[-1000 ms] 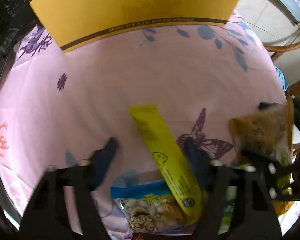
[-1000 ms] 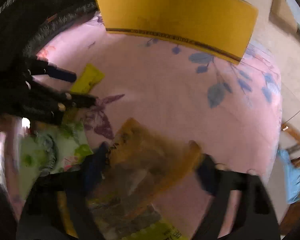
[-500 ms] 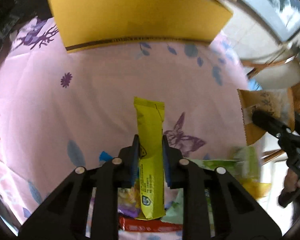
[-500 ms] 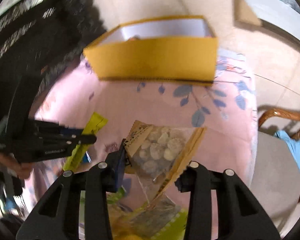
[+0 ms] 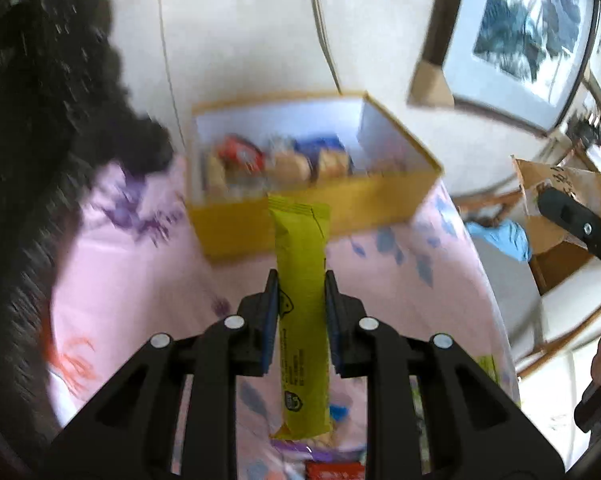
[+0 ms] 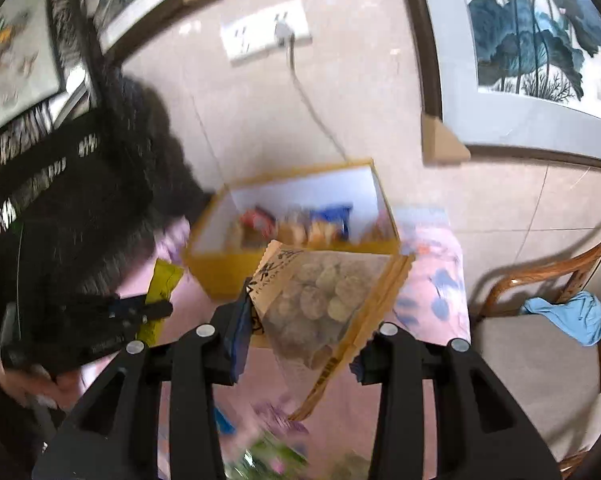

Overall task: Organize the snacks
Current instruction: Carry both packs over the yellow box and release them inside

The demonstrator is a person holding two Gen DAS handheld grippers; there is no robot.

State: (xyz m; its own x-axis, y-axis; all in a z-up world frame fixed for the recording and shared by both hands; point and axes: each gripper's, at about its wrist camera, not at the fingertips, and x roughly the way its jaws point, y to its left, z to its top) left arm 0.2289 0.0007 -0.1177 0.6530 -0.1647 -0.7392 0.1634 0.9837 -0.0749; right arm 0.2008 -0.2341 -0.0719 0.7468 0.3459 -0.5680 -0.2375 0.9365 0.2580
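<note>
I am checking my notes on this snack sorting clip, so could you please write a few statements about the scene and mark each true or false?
1. The left gripper is shut on the yellow-green snack bar. True.
2. The right gripper holds a red packet. False: it grips a brown bag of round biscuits.
3. The yellow box is empty. False: several snack packets already lie inside.
4. The box stands on a pink floral tablecloth. True.
5. A blue cloth lies on the chair seat. True.
</note>
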